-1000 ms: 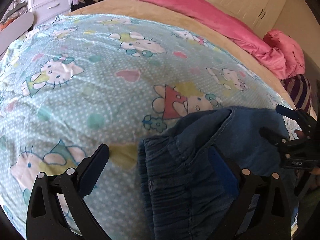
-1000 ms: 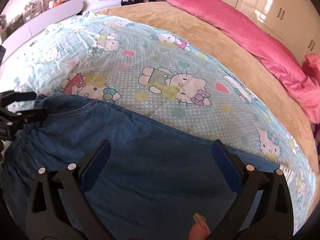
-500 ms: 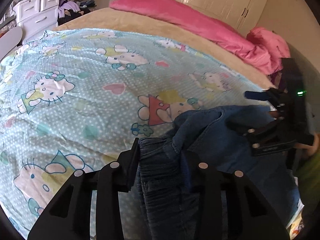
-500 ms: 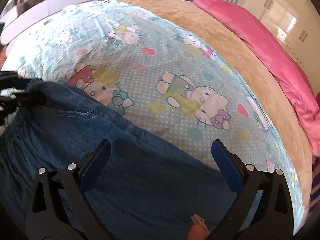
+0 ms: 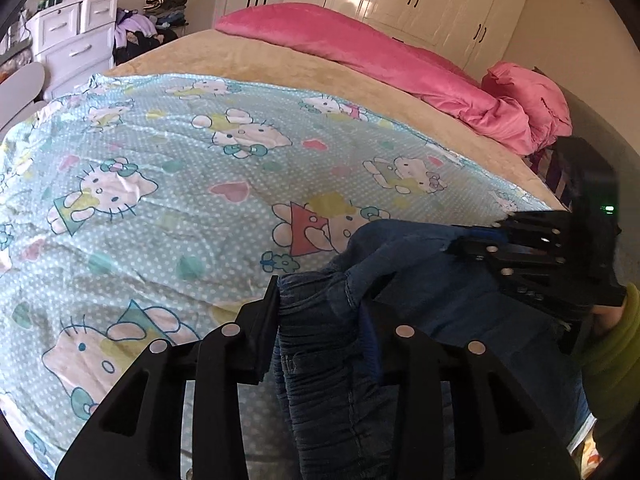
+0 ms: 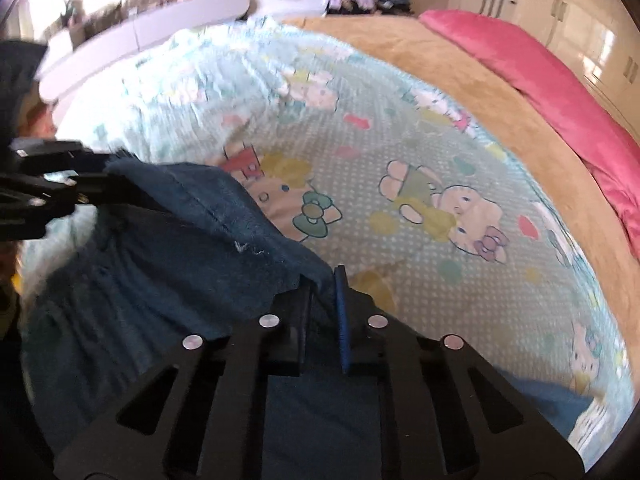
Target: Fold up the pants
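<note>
Both tools now grip the pants (image 5: 332, 344): the left tool (image 5: 320, 312) is clenched on the gathered elastic waistband, and the right tool (image 6: 322, 300) is clamped on a denim edge further along, where a second ago both sat open above the fabric. That change suggests the grasping step is done and the lift for the first fold is starting, since the cloth between them already rises off the bed. The pants lie at the near edge of the bed, on the cartoon-cat sheet (image 5: 168, 184), with most of the denim hanging below and behind the fingers. Beyond lie a tan blanket (image 5: 280, 64) and a pink duvet (image 5: 380, 56).
</note>
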Motion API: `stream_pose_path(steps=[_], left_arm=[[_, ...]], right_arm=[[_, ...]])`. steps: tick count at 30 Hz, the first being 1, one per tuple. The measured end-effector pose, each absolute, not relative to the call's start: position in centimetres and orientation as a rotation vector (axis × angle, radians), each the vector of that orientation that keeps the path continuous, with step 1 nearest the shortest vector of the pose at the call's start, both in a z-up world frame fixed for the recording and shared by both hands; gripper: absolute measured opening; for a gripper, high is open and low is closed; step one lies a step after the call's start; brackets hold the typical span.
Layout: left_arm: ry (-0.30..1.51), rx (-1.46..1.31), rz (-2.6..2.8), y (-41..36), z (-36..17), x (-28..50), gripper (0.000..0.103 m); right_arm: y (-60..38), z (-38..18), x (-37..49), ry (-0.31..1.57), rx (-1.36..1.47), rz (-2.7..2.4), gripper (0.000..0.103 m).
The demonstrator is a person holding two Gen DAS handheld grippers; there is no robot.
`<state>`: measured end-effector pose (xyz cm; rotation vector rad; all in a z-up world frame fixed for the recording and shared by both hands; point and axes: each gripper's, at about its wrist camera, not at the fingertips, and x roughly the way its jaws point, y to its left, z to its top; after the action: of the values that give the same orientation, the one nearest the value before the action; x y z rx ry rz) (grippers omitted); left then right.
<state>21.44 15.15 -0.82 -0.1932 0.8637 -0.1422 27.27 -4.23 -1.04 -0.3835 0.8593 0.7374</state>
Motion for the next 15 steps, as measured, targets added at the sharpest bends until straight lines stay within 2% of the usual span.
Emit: stream_pose_path(steps=[15], left_arm=[[0.796,-0.124,-0.187,13.0,1.8,16.8,0.034]], right_arm=[[-8.6,2.7,19.3,0.77,-0.224,0.706,0.004]])
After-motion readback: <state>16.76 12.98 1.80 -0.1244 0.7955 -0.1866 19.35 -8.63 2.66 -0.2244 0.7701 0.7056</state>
